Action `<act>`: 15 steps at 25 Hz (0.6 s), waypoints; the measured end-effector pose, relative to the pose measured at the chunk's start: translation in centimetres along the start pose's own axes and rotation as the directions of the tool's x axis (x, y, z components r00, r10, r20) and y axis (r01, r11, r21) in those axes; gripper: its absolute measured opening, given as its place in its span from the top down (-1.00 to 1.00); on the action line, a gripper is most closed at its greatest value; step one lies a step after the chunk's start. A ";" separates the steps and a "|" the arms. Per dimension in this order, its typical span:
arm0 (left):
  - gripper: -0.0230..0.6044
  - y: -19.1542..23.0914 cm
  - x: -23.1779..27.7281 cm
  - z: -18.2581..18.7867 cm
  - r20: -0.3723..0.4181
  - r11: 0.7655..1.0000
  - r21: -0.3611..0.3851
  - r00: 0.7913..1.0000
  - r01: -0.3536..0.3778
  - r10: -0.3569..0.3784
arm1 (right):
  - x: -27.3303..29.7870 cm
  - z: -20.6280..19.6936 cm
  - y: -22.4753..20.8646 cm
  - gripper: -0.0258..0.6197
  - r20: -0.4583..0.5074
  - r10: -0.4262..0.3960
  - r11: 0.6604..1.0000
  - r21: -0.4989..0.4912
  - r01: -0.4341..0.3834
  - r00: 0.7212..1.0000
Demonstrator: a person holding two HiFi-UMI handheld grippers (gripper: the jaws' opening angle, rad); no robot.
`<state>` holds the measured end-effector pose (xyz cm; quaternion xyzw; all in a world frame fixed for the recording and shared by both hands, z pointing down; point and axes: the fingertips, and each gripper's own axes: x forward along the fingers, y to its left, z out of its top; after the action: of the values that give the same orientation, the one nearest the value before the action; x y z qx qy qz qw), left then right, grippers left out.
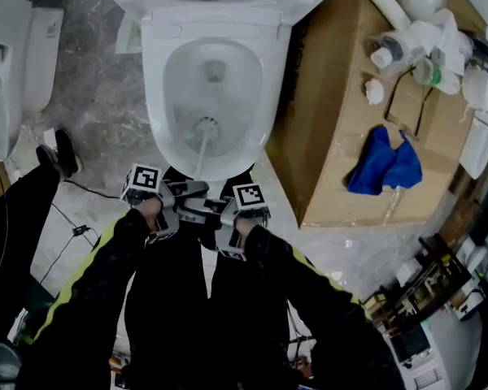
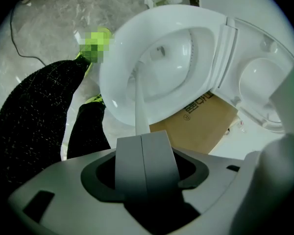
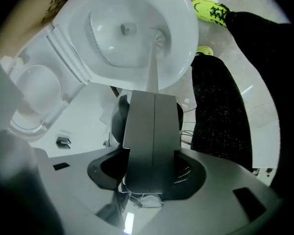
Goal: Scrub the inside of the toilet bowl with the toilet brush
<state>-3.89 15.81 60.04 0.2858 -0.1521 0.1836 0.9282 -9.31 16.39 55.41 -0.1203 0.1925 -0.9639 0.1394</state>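
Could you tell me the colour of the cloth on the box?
Blue cloth, best in head view.

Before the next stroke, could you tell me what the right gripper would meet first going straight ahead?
Probably the near rim of the toilet bowl: the right gripper, shut on the toilet brush, points along its handle into the bowl.

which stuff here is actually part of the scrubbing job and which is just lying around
In use: toilet bowl, toilet brush, left gripper, right gripper, both shut on the brush handle.
Lying about: cardboard box, blue cloth, white bottles, second toilet.
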 end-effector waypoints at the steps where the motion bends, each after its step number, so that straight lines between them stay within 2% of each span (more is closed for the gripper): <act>1: 0.09 -0.1 0.3 0.1 0.028 1.000 -0.008 0.999 0.026 -0.026 | -0.4 0.1 -0.1 0.33 -0.025 -0.028 1.000 -0.012 0.028 0.999; 3: 0.09 -0.3 0.8 0.2 0.086 0.997 -0.021 0.993 0.079 -0.077 | -1.1 0.3 -0.4 0.33 -0.082 -0.086 0.996 -0.038 0.083 0.993; 6: 0.09 -0.2 1.4 0.4 0.183 0.988 -0.033 0.973 0.151 -0.142 | -2.1 0.5 -1.1 0.33 -0.160 -0.173 0.983 -0.085 0.161 0.972; 11: 0.09 -0.7 2.4 0.3 0.319 0.957 -0.056 0.914 0.283 -0.252 | -3.9 0.6 -1.5 0.33 -0.250 -0.316 0.946 -0.159 0.283 0.915; 15: 0.09 -0.9 2.5 0.7 0.390 0.929 -0.058 0.865 0.365 -0.315 | -4.5 1.0 -1.7 0.33 -0.287 -0.402 0.912 -0.215 0.351 0.869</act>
<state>-1.44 15.30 61.15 0.2768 -0.2848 -0.0511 0.9163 -5.24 18.94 56.18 -0.0056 0.2602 -0.9608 -0.0950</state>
